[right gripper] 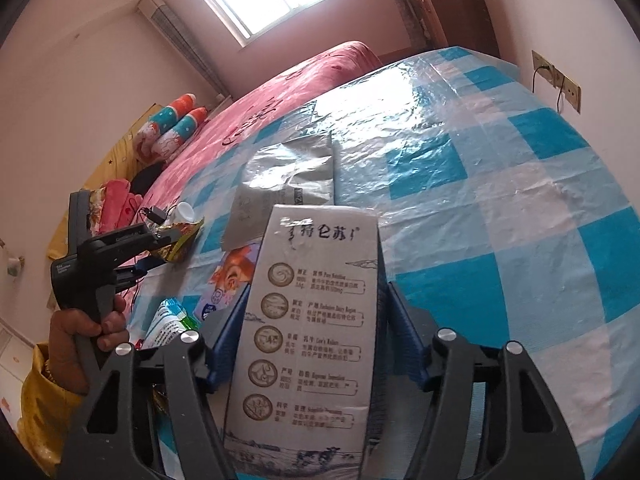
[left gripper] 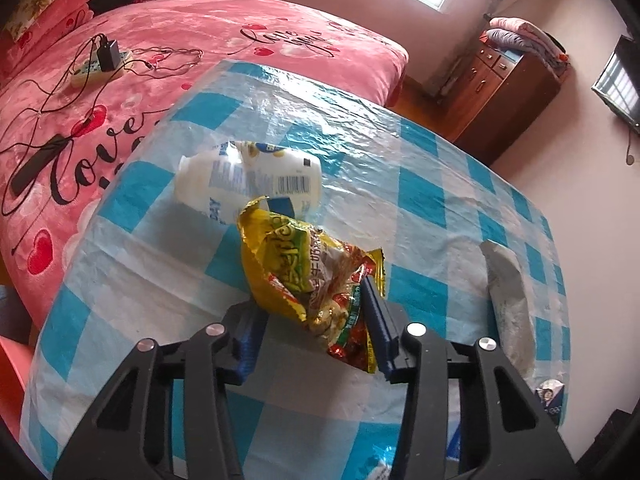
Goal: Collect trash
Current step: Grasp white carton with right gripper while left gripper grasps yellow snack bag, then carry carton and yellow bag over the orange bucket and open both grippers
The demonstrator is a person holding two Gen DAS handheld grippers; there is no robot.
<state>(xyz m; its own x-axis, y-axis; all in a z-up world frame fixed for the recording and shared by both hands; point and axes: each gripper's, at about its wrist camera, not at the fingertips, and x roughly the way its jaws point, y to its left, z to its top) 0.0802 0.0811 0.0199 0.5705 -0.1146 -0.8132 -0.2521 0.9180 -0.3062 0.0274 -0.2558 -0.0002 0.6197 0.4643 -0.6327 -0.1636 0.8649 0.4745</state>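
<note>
My left gripper (left gripper: 316,320) has its blue fingers apart around a crumpled yellow snack wrapper (left gripper: 308,268); the wrapper touches the right finger (left gripper: 380,320) and sits on the blue-checked table (left gripper: 420,200). A white plastic bottle (left gripper: 248,180) lies on its side just beyond. My right gripper (right gripper: 308,320) is shut on a grey-white milk carton (right gripper: 312,320), held above the table (right gripper: 500,200). The left gripper (right gripper: 156,240) with the wrapper (right gripper: 182,242) shows at the left of the right wrist view.
A silver foil pouch (right gripper: 288,176) lies ahead of the carton, also seen at the table's right edge (left gripper: 508,288). Small packets (right gripper: 228,284) and a green-white wrapper (right gripper: 168,320) lie at the left. A pink bed (left gripper: 160,40) with charger and cables borders the table.
</note>
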